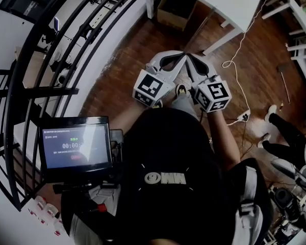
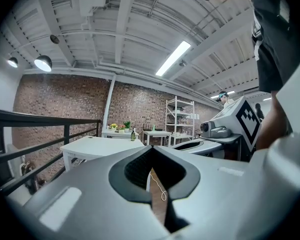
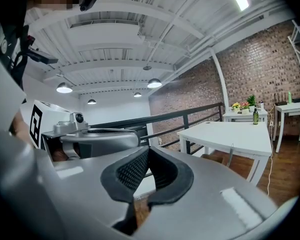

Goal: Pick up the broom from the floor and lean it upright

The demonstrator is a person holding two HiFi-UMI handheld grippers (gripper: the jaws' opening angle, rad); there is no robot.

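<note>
No broom shows in any view. In the head view both grippers are held side by side in front of my chest, tips nearly touching over the wooden floor. My left gripper (image 1: 181, 55) has its jaws together with nothing between them, and the left gripper view shows the same (image 2: 151, 150). My right gripper (image 1: 190, 56) is likewise shut and empty, as its own view confirms (image 3: 149, 149). Each gripper sees the other alongside: the right gripper (image 2: 225, 129) in the left gripper view, the left gripper (image 3: 90, 134) in the right gripper view.
A black railing (image 1: 51, 60) curves along the left. A white table (image 1: 219, 4) stands ahead with a cardboard box (image 1: 176, 6) under it. A white cable (image 1: 239, 50) runs across the floor. A person's legs (image 1: 285, 131) are at the right. A screen (image 1: 76, 144) hangs at my chest.
</note>
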